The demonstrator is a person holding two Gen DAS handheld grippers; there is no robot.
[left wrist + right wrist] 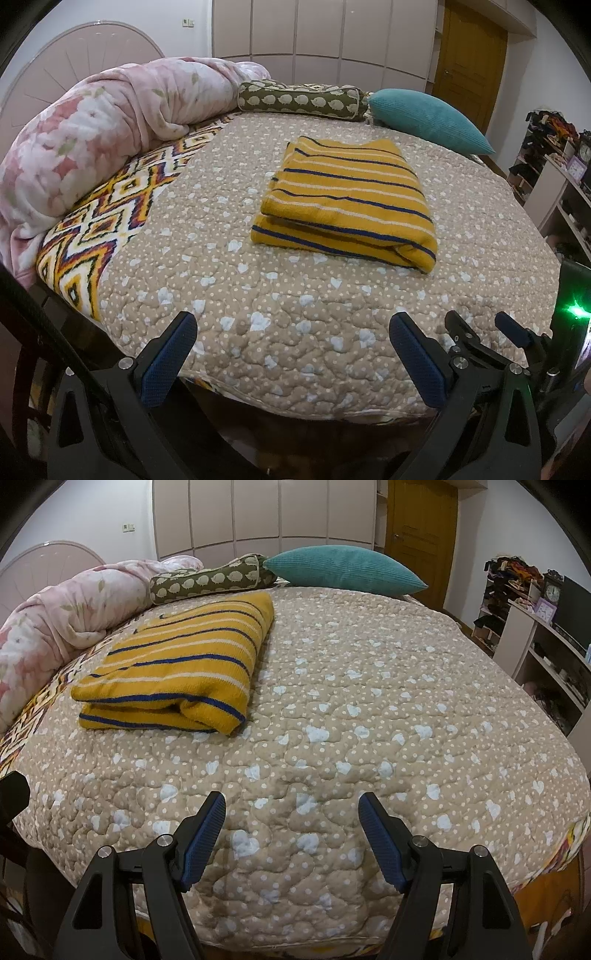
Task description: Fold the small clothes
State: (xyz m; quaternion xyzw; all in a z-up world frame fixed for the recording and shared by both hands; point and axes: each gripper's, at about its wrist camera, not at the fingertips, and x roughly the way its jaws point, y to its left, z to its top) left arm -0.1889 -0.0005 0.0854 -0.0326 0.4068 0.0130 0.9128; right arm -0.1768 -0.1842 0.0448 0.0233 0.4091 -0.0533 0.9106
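Note:
A yellow sweater with blue and white stripes (347,201) lies folded into a neat rectangle on the beige quilted bed cover (229,295). It also shows in the right wrist view (177,664), to the left. My left gripper (293,325) is open and empty, held back over the bed's near edge, well short of the sweater. My right gripper (291,805) is open and empty too, over the near edge and to the right of the sweater. The right gripper also shows at the right of the left wrist view (480,325).
A rolled pink floral blanket (92,140) lies along the left. A hedgehog-print bolster (303,98) and a teal cushion (428,118) sit at the far side. A zigzag-patterned blanket (110,221) shows under the cover. Shelves (535,635) stand at the right.

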